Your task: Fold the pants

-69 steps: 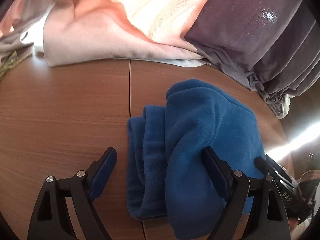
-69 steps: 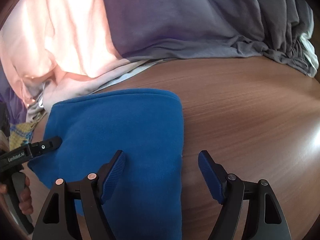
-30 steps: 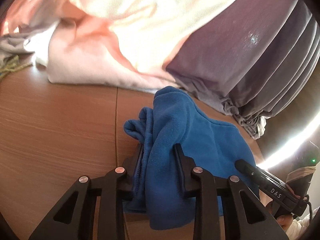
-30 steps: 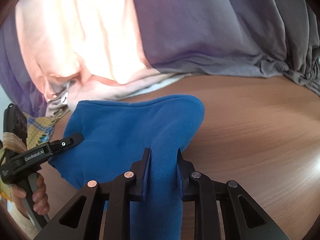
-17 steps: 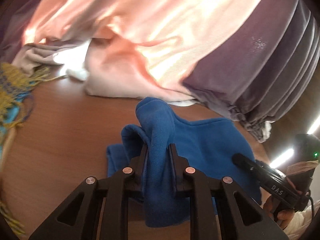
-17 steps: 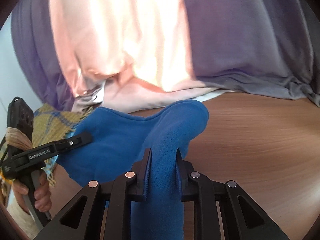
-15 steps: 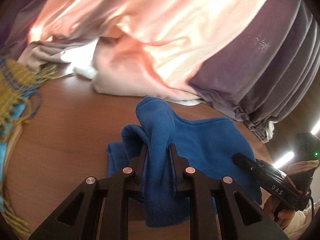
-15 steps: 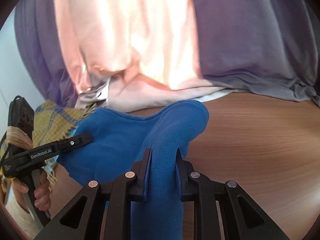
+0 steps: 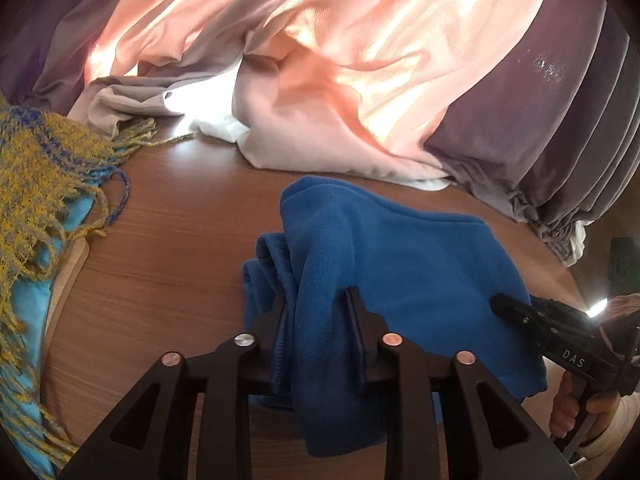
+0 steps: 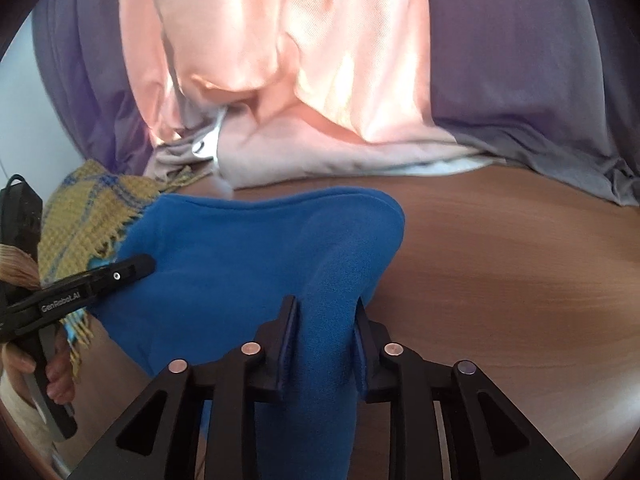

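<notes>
1. my left gripper [image 9: 320, 334] is closest to me. it is pinched tight on a thick bunch of the blue pants [image 9: 404, 264], at the side where the folded edges stack up.
2. my right gripper [image 10: 325, 338] is pinched tight on the other side of the same pants [image 10: 248, 248], on one smooth rounded fold.
3. the pants are a small folded bundle, held between my two grippers. the ends i hold look a bit raised. i cannot tell how much of the middle rests on the brown wooden table [image 9: 172, 248].
4. the pants look fuzzy and soft, like fleece. i think they are light and floppy, and will droop where i do not hold them. they are not slippery, so the pads should grip well.
5. i think the best spot to hold is over all the layers at once, near the edge, or a layer may slide out.
6. a little further, on my left, lies a yellow and blue scarf [image 9: 36, 188] with fringe.
7. far back, pink and purple curtains [image 10: 360, 60] hang down and bunch on the table.
</notes>
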Tool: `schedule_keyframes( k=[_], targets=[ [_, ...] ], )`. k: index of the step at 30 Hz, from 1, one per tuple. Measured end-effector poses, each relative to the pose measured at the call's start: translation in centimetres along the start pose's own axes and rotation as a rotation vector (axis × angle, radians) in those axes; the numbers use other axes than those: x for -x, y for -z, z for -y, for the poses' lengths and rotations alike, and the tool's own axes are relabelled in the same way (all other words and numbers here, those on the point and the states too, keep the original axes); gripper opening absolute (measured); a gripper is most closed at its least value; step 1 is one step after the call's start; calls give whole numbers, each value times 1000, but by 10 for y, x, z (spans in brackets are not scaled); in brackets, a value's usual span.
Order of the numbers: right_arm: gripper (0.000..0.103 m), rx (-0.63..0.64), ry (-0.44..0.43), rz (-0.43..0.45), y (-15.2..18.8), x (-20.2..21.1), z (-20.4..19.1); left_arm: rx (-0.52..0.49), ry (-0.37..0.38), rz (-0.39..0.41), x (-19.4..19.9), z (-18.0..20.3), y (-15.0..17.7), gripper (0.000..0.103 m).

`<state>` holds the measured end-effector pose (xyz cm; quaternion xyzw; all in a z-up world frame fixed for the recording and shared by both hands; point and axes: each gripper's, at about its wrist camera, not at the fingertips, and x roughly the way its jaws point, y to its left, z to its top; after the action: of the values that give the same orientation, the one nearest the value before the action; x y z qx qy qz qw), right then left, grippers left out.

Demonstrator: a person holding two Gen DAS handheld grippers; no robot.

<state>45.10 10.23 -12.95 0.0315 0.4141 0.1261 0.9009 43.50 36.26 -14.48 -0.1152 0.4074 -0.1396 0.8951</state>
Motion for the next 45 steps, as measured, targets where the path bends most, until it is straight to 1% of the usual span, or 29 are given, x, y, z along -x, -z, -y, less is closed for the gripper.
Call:
schedule_keyframes(
  k=[1,2,3,4,6,8,10,13,16,18,20,21,23,25,27,29,31,36,38,39,40,45],
  targets=[
    [34,2,16,-8,2,-1,0,1,-11,0,-1,-1,1,36],
    [36,6,38,-15,4,-2,1,-3,-28,5,0,-1,3,42],
    [40,16,71,-19,7,-3,2,-11,-44,11,0,-1,5,45],
    [48,22,101,-21,9,-3,2,-26,-65,15,0,0,6,48],
    [58,28,150,-21,13,0,7,-65,-103,24,1,5,8,52],
    [58,36,171,-17,15,3,10,-95,-140,35,3,8,9,57],
    [58,46,186,-17,16,7,12,-113,-182,47,10,11,9,60],
    [60,56,220,-2,16,18,11,-145,-252,80,25,18,9,64],
    [60,66,249,29,17,37,11,-211,-329,117,45,34,13,69],
    [60,67,253,50,17,52,10,-235,-344,139,59,45,16,74],
    [67,59,253,78,17,69,10,-246,-339,165,77,57,20,79],
    [73,50,258,97,18,82,11,-247,-334,174,84,63,22,80],
    [76,37,257,130,20,101,12,-241,-316,195,102,76,27,86],
    [80,27,253,160,23,121,11,-229,-290,217,120,90,33,89],
    [82,14,250,185,27,142,10,-225,-257,235,134,103,38,92],
    [82,2,250,204,32,157,10,-230,-241,250,146,116,43,95],
    [84,-5,258,220,38,173,9,-239,-238,258,154,129,48,95],
    [84,-6,273,235,52,208,7,-297,-238,257,168,160,64,96],
    [87,-10,282,254,58,223,7,-327,-244,265,176,173,72,97],
    [92,-12,284,263,61,228,8,-337,-251,267,178,178,75,98],
    [93,-14,284,272,65,235,10,-349,-258,271,182,185,80,98],
    [93,7,276,300,80,264,17,-334,-253,283,202,211,101,100]
  ],
)
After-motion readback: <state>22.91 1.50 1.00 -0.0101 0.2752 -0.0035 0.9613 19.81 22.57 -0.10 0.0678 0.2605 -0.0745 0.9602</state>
